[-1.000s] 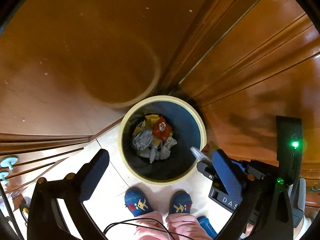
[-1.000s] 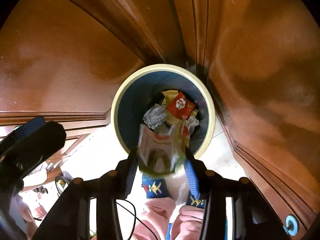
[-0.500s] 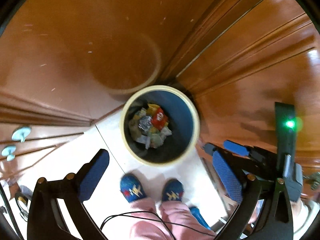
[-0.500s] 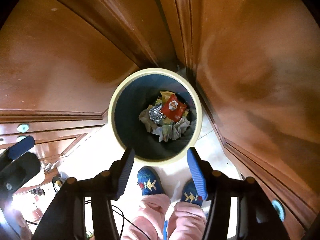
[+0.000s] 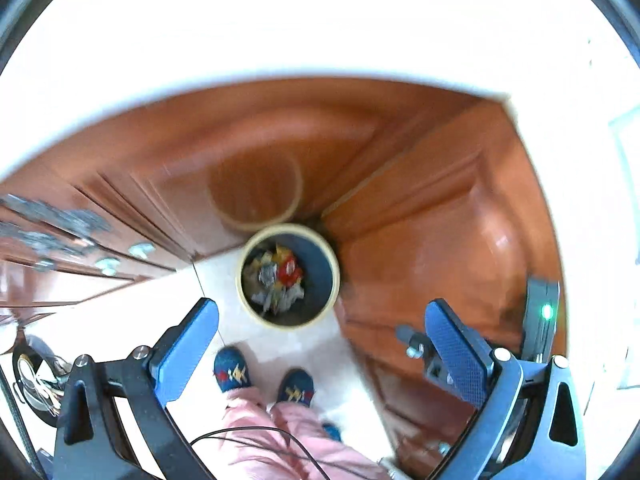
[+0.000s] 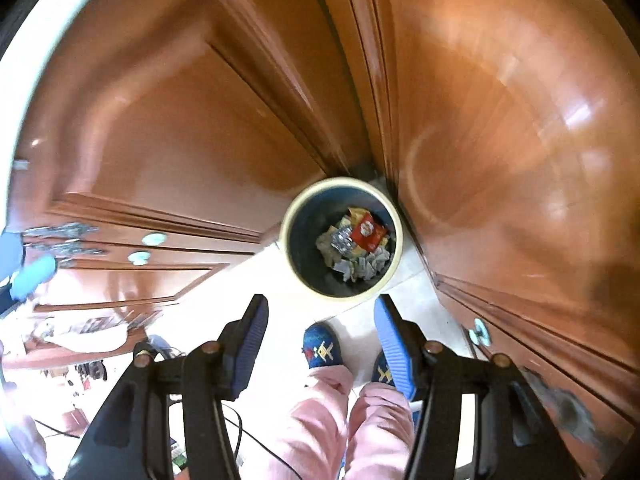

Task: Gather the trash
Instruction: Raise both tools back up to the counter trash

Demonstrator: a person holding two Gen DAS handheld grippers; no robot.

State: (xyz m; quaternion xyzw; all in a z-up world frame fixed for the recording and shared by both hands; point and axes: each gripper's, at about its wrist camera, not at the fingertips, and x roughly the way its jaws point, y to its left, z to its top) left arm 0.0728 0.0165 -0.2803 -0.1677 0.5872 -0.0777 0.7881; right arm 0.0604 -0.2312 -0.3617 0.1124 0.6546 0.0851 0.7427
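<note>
Only the left wrist view shows the white countertop [image 5: 320, 20] above the wood cabinets [image 5: 440, 220]. One bin [image 6: 294, 216] in the corner holds the trash [image 6: 354, 246]. Two slippers [image 6: 322, 346]. Left gripper [image 5: 320, 340] and right gripper [image 6: 320, 332] both gape empty.
</note>
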